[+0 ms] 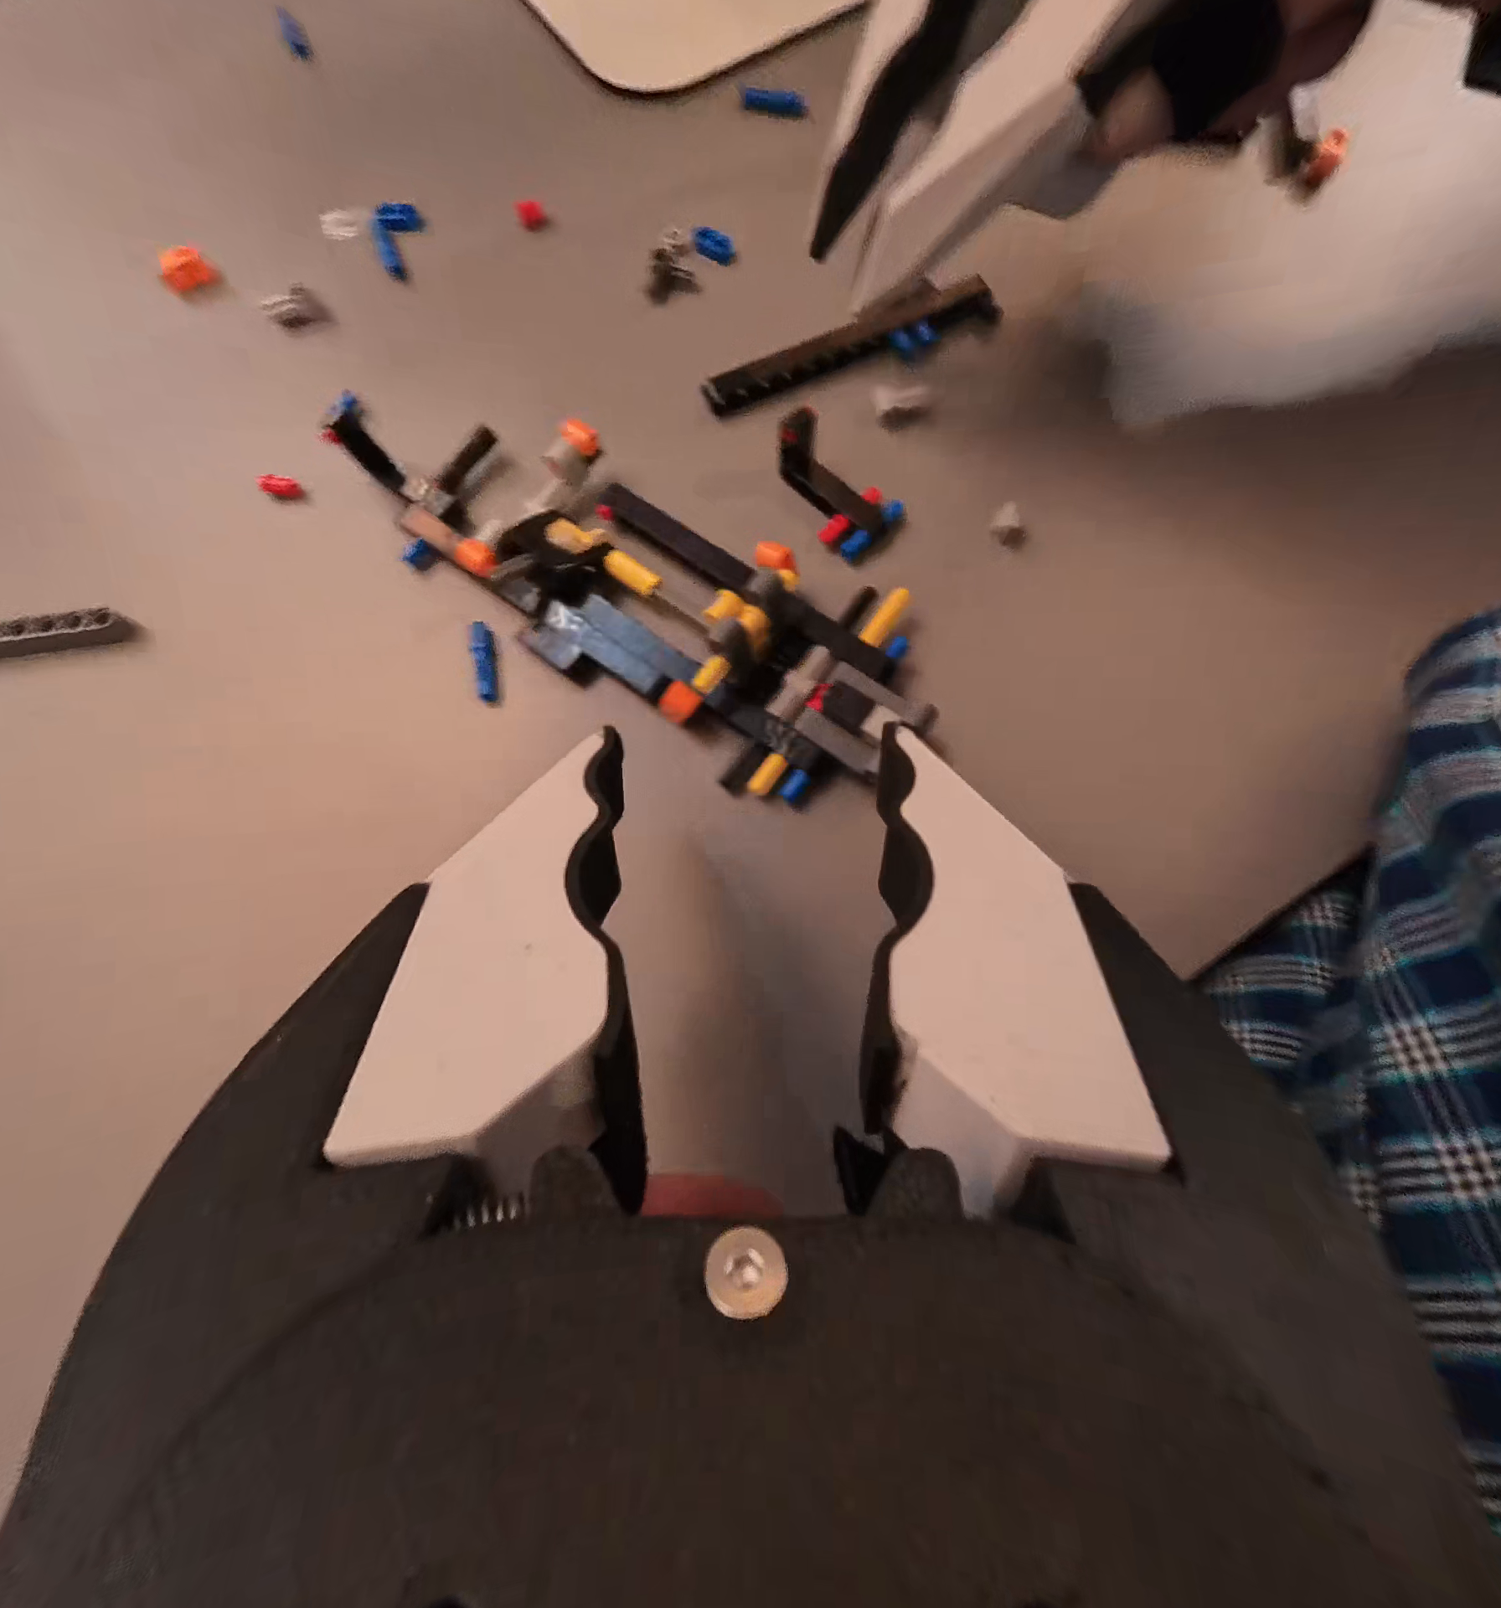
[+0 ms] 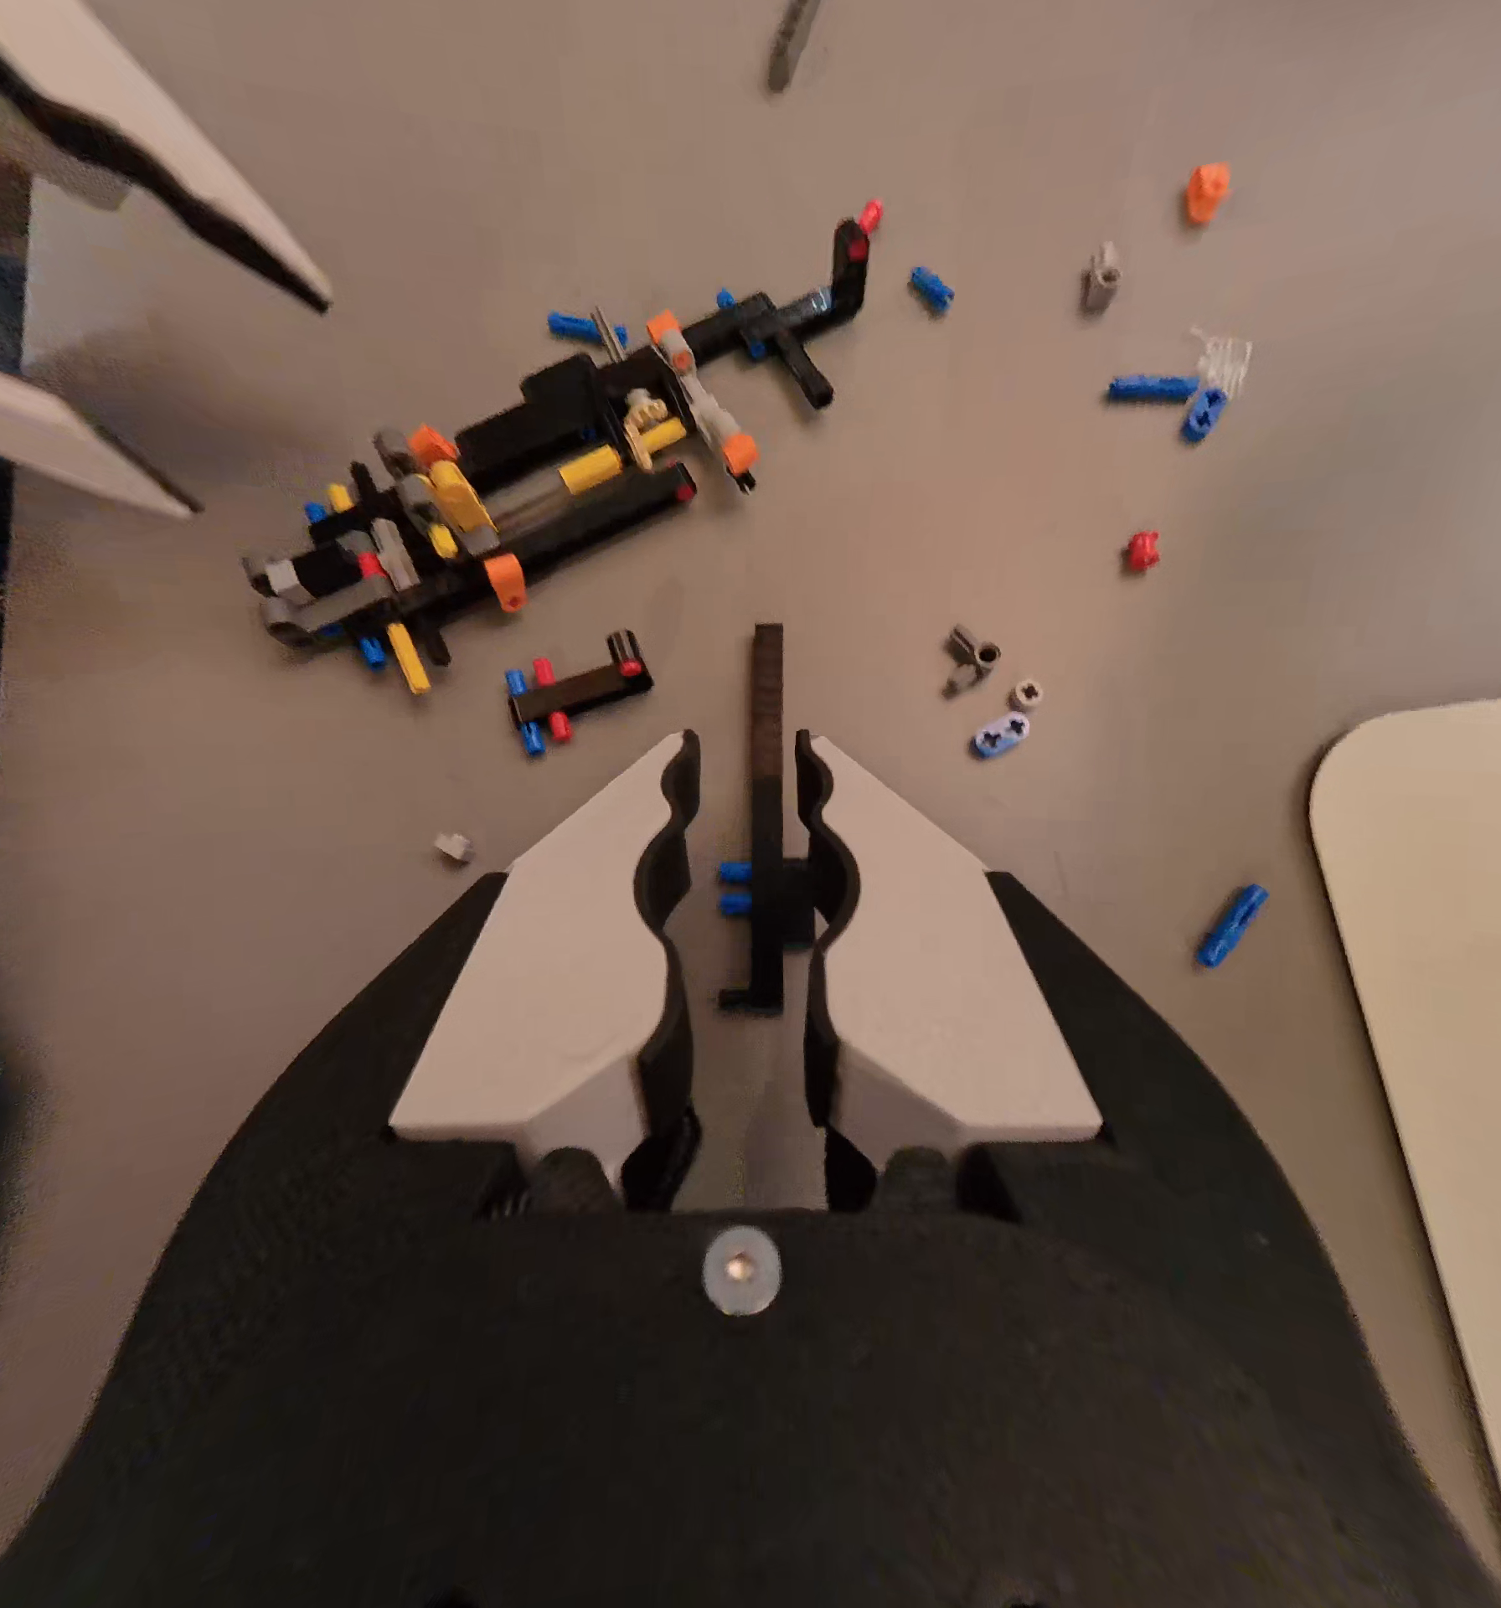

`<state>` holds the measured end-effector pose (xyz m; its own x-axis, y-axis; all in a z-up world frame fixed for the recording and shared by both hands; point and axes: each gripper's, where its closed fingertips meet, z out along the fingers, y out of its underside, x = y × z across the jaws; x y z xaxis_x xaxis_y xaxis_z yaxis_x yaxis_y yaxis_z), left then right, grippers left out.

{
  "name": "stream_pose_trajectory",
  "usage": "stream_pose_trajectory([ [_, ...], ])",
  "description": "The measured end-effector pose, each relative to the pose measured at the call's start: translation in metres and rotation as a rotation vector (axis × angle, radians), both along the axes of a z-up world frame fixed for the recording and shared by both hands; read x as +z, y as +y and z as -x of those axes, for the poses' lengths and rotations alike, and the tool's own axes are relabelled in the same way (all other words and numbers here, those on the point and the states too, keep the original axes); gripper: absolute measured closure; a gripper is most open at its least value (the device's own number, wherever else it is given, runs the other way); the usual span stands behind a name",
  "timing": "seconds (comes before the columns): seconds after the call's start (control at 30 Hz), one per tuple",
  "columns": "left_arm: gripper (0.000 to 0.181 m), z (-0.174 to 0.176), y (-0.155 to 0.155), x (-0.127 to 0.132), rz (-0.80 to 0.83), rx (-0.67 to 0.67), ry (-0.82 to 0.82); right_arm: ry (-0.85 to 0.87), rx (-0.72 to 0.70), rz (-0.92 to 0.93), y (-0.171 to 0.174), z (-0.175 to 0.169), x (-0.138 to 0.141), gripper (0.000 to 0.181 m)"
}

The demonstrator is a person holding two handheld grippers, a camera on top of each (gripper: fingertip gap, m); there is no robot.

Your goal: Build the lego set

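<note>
A: Left wrist view first. What is the left gripper (image 1: 747, 740) doing?

B: Its jaws stand wide with nothing between them, hovering just short of the part-built model (image 1: 643, 626), which lies flat on the grey table (image 1: 164, 870). Loose pins and connectors are scattered beyond it. Farther off, blurred, the right gripper (image 1: 886, 261) is down at one end of the long black beam (image 1: 851, 348).

A: So which step is this, would you say?

B: Fetching a sub-piece, I think. The left one looks ready to steady the model.

A: Right wrist view, then?

B: The long black beam (image 2: 766, 827), with two blue pins (image 2: 734, 887) sticking out of its side, runs lengthwise between the right gripper (image 2: 747, 740). The jaws are narrowed round it, but a gap shows on the left side, so I cannot tell whether they grip it. The model (image 2: 486, 496) sits ahead and left, well apart from the beam. The left gripper (image 2: 207, 365) shows at the upper left corner.

A: And next?

B: Probably close firmly, lift the beam, and line its pins up with holes on the model while the left gripper braces it.
</note>
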<state>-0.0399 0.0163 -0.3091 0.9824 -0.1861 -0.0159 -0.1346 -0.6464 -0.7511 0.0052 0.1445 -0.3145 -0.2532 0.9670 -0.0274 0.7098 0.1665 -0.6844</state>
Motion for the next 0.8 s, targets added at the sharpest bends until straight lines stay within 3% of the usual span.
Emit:
stream_pose_trajectory([
  [0.23,0.116,0.035,0.032,0.0,-0.05,0.064,0.005,0.015,0.035,-0.001,-0.013,0.015,0.003,0.16],
  [0.47,0.11,0.026,0.05,-0.007,-0.04,0.008,-0.057,0.052,0.098,-0.009,-0.039,0.041,0.007,0.162],
  [0.8,0.108,0.013,0.055,-0.013,-0.029,-0.009,-0.222,-0.024,0.164,-0.006,-0.054,0.057,-0.02,0.169],
])
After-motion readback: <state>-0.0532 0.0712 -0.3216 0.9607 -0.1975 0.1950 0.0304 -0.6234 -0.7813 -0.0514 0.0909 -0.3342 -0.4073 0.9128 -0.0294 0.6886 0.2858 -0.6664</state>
